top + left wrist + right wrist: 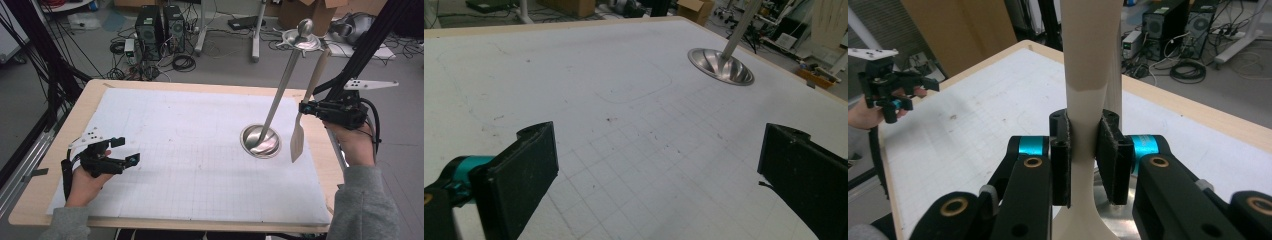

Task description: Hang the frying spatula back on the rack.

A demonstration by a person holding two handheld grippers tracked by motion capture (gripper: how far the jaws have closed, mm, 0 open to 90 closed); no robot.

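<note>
Wooden spatula — clamped upright between right tongs.

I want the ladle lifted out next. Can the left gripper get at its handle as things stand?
Probably yes: the left gripper is open and empty, with bare paper between it and the ladle.

spatula blade cut off by right gripper view's bottom edge; ladle top cropped, bowl seemingly behind tongs.
</note>
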